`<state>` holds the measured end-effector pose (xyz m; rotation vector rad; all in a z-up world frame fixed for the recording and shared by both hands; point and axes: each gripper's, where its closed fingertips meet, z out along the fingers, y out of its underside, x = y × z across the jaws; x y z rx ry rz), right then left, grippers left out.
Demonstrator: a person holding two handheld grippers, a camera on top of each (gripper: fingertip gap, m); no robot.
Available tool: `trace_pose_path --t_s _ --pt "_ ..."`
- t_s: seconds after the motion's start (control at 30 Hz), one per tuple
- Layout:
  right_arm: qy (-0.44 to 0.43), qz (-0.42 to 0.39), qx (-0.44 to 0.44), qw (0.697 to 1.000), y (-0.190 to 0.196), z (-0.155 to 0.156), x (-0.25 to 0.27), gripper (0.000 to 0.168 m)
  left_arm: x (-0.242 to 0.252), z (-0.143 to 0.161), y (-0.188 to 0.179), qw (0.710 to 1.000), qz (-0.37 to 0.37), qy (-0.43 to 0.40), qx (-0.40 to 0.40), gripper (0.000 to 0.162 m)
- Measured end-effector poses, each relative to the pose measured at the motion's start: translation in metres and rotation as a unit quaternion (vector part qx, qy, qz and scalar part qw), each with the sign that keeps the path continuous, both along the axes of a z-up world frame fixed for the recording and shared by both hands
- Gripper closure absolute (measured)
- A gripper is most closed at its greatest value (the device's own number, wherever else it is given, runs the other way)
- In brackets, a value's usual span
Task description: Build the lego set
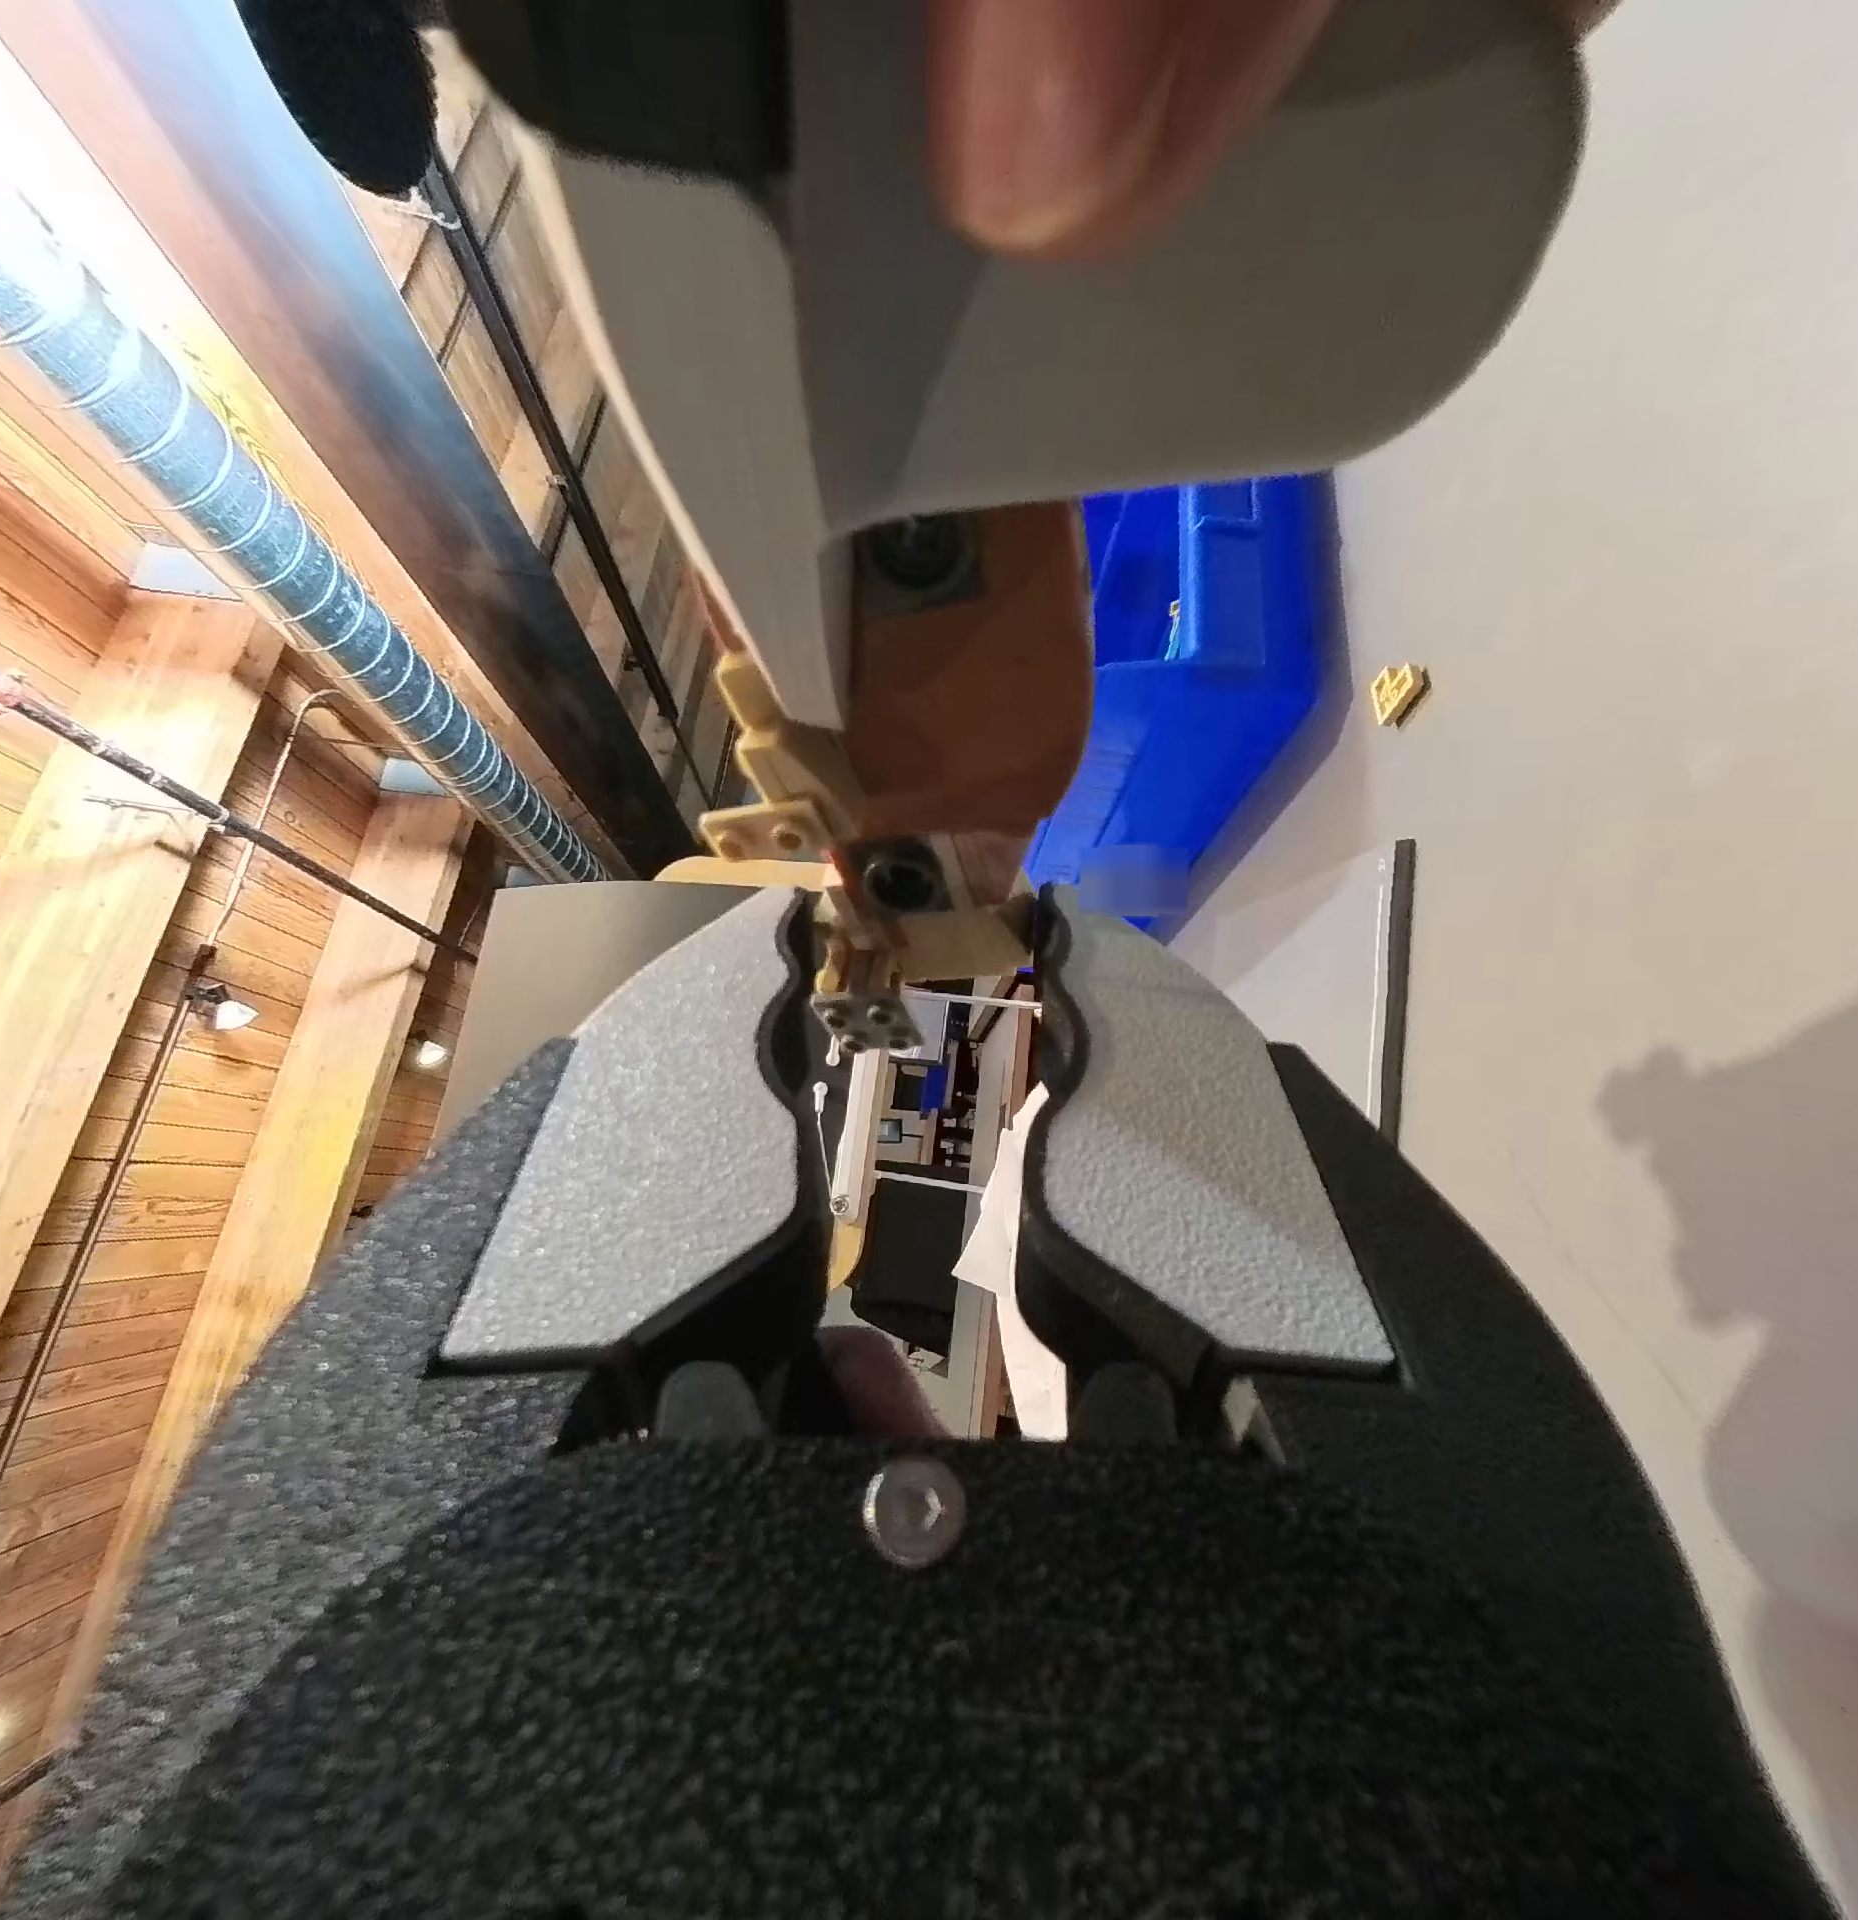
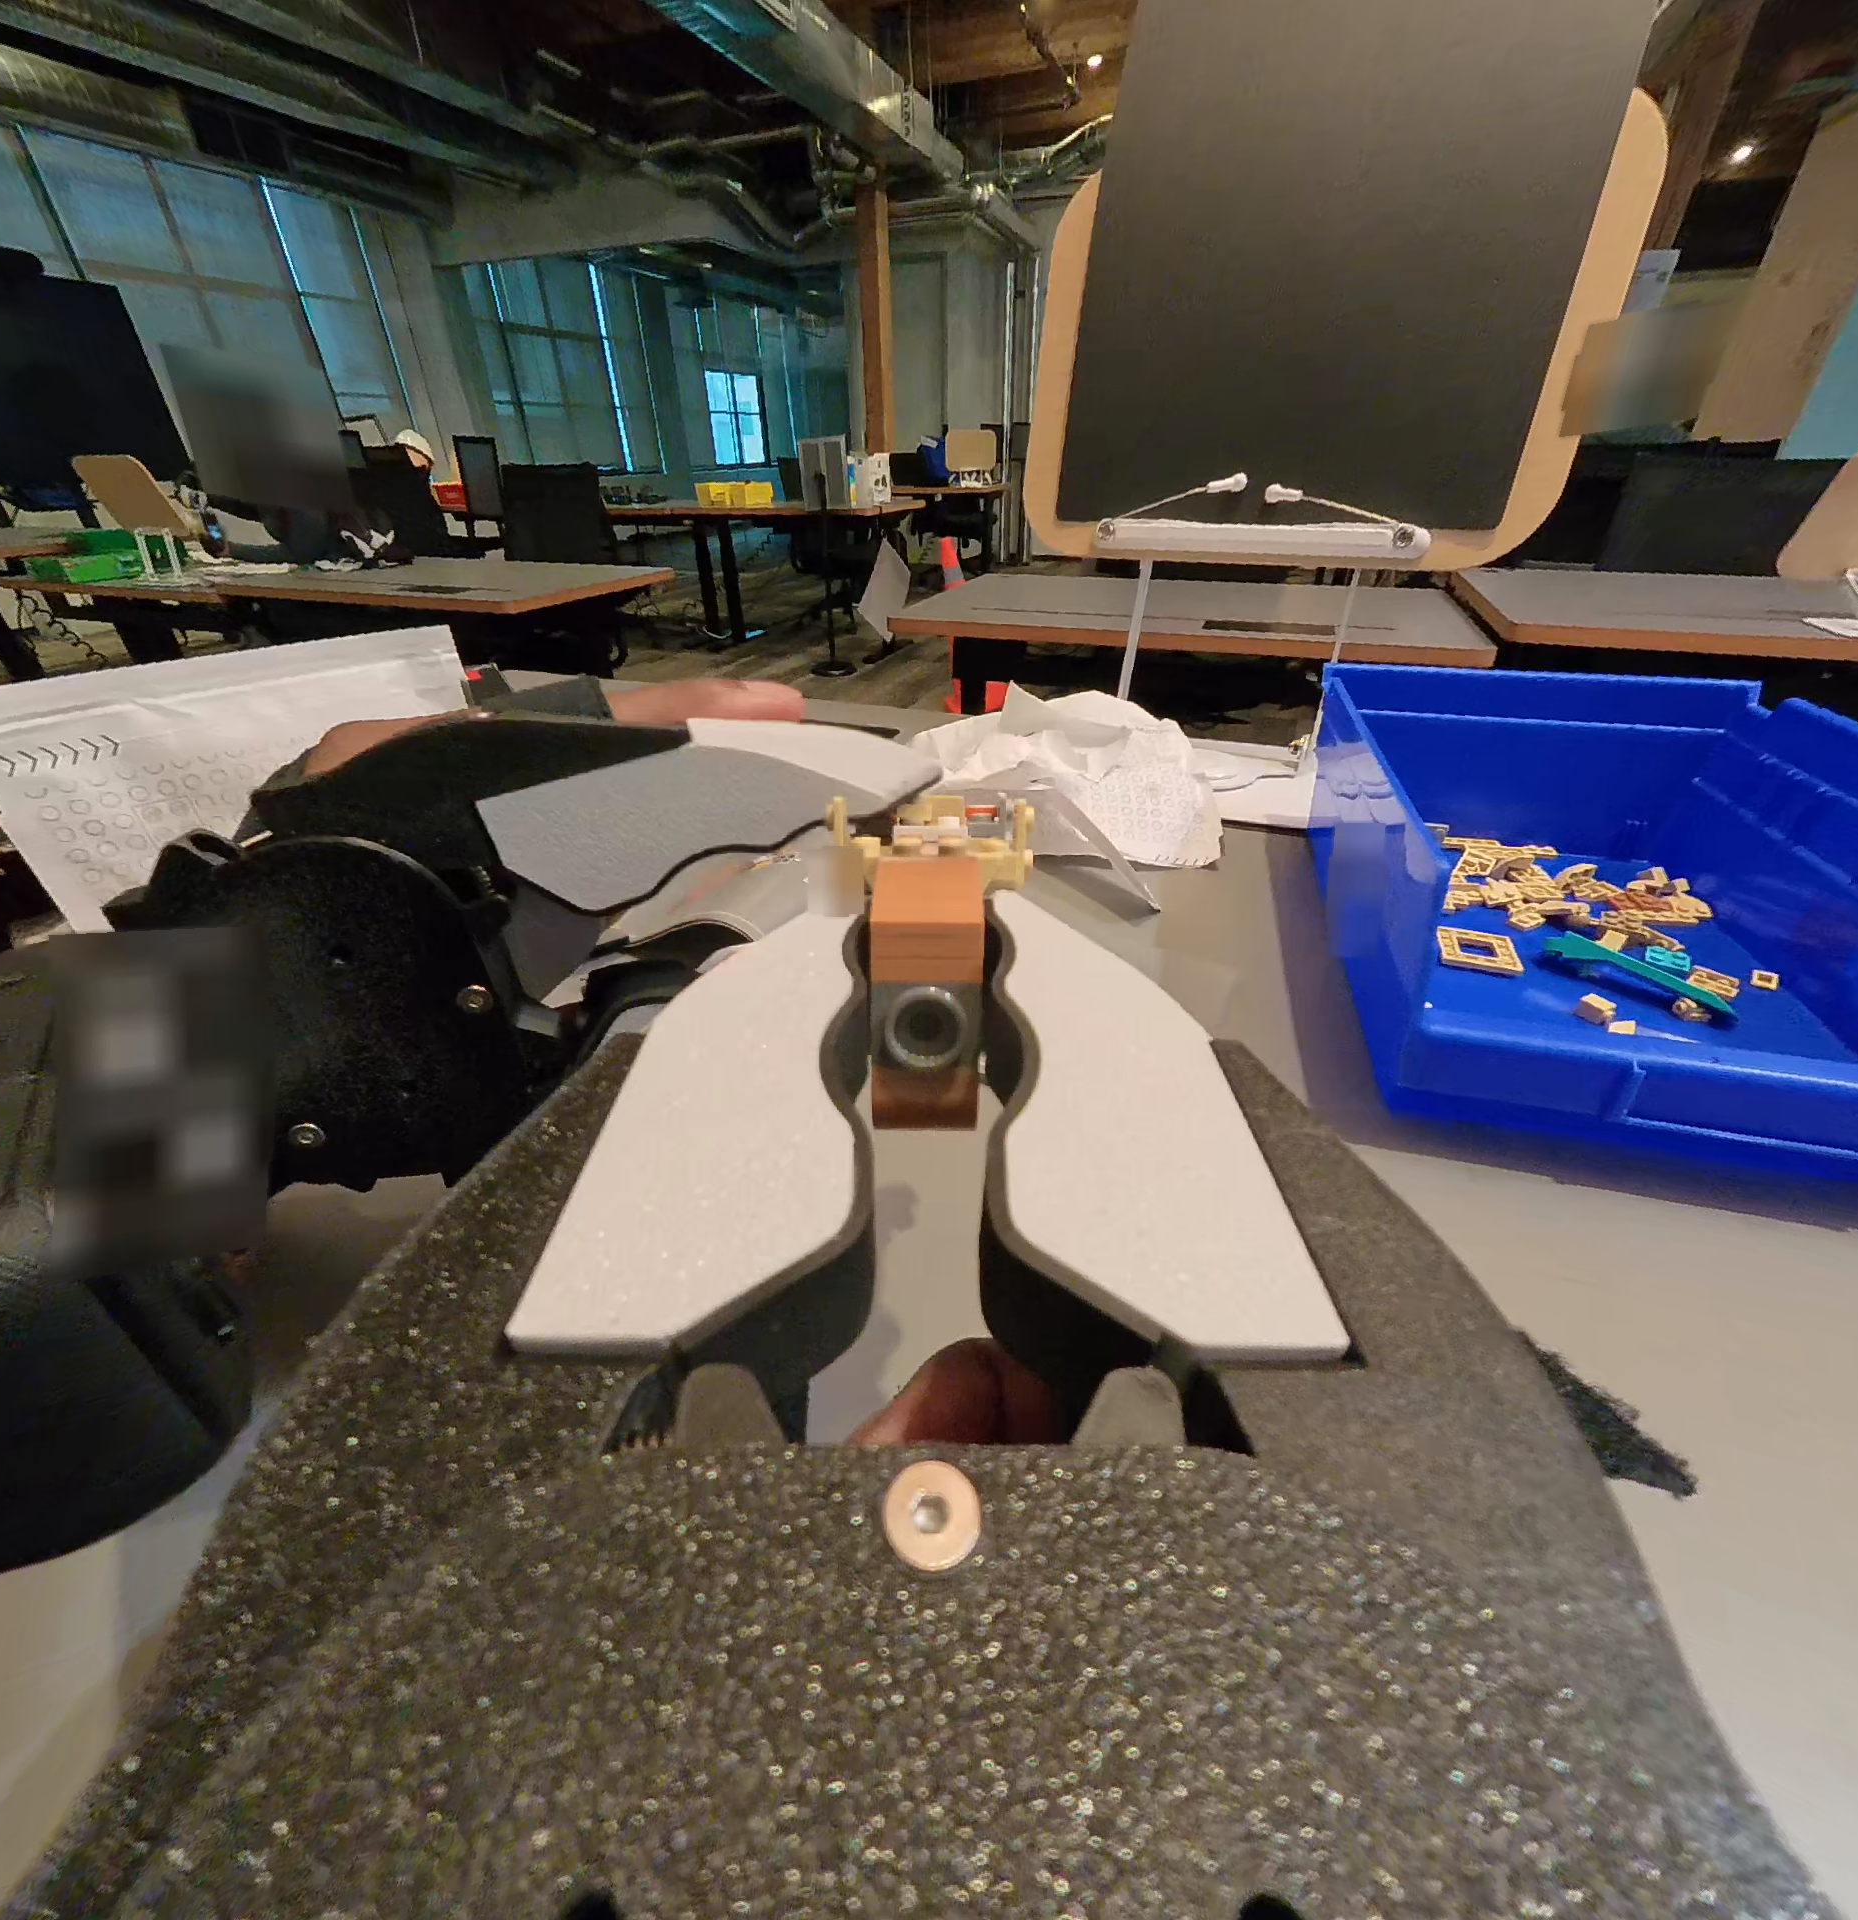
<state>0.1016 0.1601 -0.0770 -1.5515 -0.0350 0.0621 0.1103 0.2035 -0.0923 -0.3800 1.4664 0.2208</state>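
Observation:
A small lego assembly is held between both grippers above the grey table (image 2: 1527, 1403). Its brown and dark grey block (image 2: 923, 997) sits clamped in my right gripper (image 2: 930, 935), which is shut on it. Its tan plates (image 2: 940, 836) stick out at the far end. My left gripper (image 1: 920, 925) closes on that tan and grey end (image 1: 883, 997). In the right wrist view the left gripper (image 2: 863, 831) comes in from the left. In the left wrist view the brown block (image 1: 966, 707) and the right gripper's grey finger (image 1: 1112, 364) come in from above.
A blue bin (image 2: 1527, 1101) at the right holds several loose tan and teal pieces (image 2: 1569, 914); it also shows in the left wrist view (image 1: 1216, 675). One tan piece (image 1: 1400, 694) lies on the table. Crumpled white paper (image 2: 1091, 769), a printed white bag (image 2: 208, 748) and a black board on a stand (image 2: 1320, 260) are behind. One gripper's finger ends stand about 5 cm off the other's.

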Motion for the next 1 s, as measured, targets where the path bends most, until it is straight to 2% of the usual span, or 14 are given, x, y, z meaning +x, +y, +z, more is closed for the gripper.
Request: trace_pose_path --t_s 0.4,0.67,0.87,1.0 --pt "0.021 0.005 0.023 0.999 -0.003 0.006 0.001 0.151 -0.002 0.014 -0.005 0.998 -0.028 -0.026 -0.056 0.113" --pt "0.028 0.01 0.043 0.999 -0.004 0.012 0.0 0.151 -0.005 0.022 -0.002 0.995 -0.014 -0.014 -0.098 0.108" --pt "0.023 0.009 0.047 0.999 -0.004 0.013 -0.001 0.151 -0.007 0.027 0.0 0.998 0.022 -0.004 -0.058 0.112" --pt "0.009 0.007 0.043 0.999 -0.004 0.013 -0.004 0.151 -0.013 0.033 -0.001 0.999 0.052 0.006 0.013 0.116"
